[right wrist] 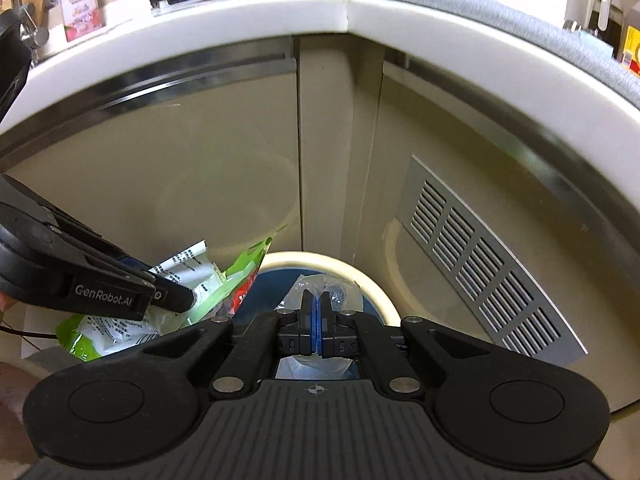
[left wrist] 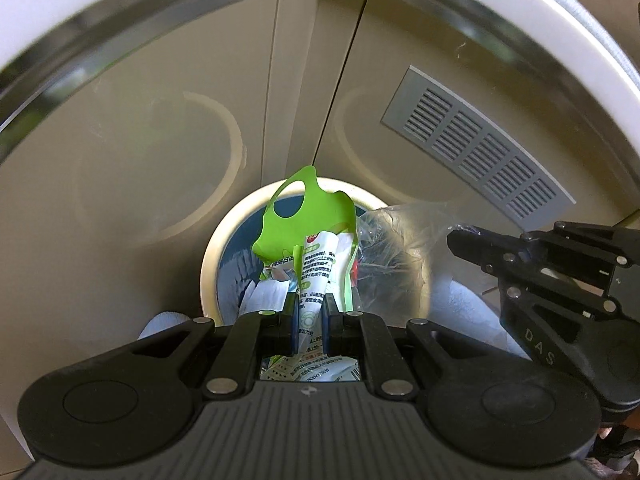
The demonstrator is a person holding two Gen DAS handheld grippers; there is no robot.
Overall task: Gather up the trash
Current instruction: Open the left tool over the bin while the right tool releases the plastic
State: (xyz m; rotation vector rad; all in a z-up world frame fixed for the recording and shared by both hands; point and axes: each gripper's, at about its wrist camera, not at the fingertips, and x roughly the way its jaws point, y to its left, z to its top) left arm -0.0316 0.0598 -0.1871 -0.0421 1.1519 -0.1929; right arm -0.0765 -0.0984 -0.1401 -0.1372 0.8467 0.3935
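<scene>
**A:** Left wrist view first, nearest things: what is seen at the left gripper (left wrist: 308, 320)?

**B:** One green-and-white wrapper (left wrist: 316, 264) is pinched between its two blue pads, which are drawn close on the crumpled packet. The packet is held upright, directly above the bin (left wrist: 208, 276).

**A:** How many bins are counted?

**B:** One, round, with a cream rim and a dark liner. White crumpled paper (left wrist: 268, 294) is seen inside it, beneath the wrapper.

**A:** And the second gripper?

**B:** The right gripper (right wrist: 316, 320) is seen pressed together, its two pads meeting on one clear plastic bag (right wrist: 320, 288). The thin film is caught between them and is held over the bin (right wrist: 376, 292), toward its right side as seen from the left wrist.

**A:** So two pieces of trash are held?

**B:** Two are counted, one per gripper, both above the bin's opening and neither released.

**A:** What is found beyond the bin?

**B:** Two beige cabinet doors (right wrist: 200, 152) are seen behind it, meeting at a corner. One grey slatted vent (right wrist: 480, 276) is set in the door to the right of the bin.

**A:** Farther still?

**B:** One white countertop edge (right wrist: 240, 16) is seen above the doors. Bottles and packets are stood upon it; their number cannot be told.
</scene>
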